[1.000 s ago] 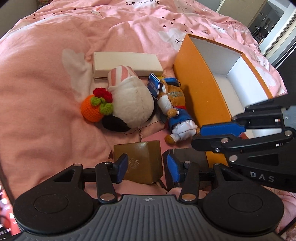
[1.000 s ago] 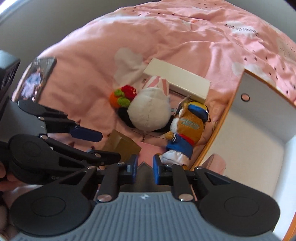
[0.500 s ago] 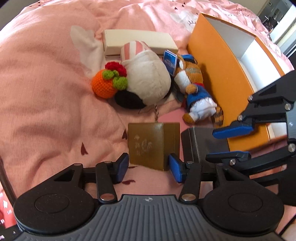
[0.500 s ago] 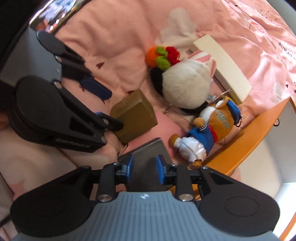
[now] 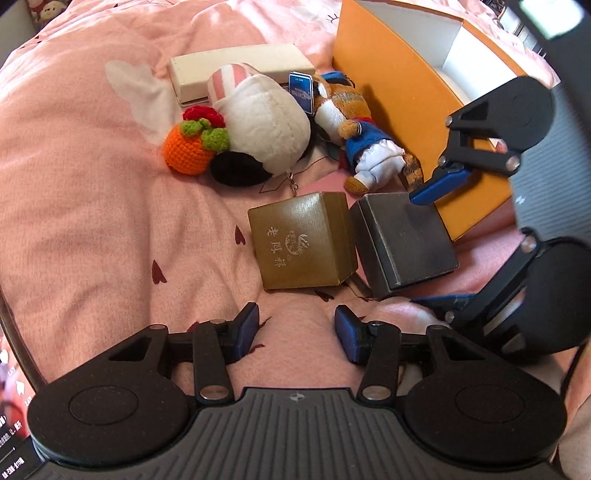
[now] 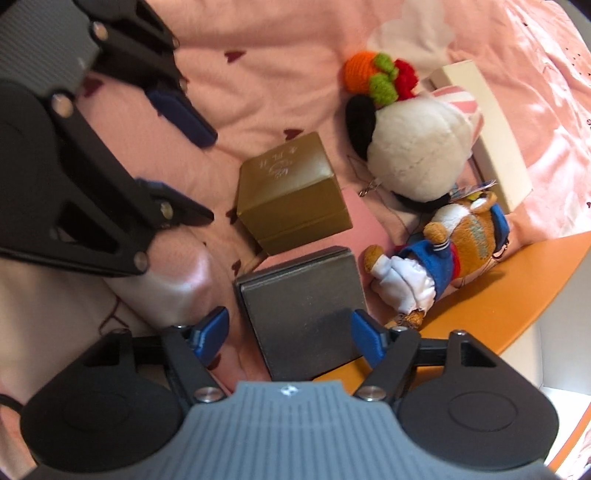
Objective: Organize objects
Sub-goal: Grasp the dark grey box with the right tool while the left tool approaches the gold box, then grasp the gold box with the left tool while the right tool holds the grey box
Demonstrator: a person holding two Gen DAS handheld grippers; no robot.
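Setting is a bed (image 5: 92, 229) covered by a pink duvet (image 6: 295, 74), soft and wrinkled, printed with small dark red hearts (image 5: 159, 271) and pale white rabbit shapes (image 5: 133, 88). Bright light falls across the upper right of the fabric in the right wrist view, with hard shadows on the cover. In the left wrist view, a grey wall strip (image 5: 14, 18) shows at the top left corner. Top right corner is dark and blurred, can't tell what's there.
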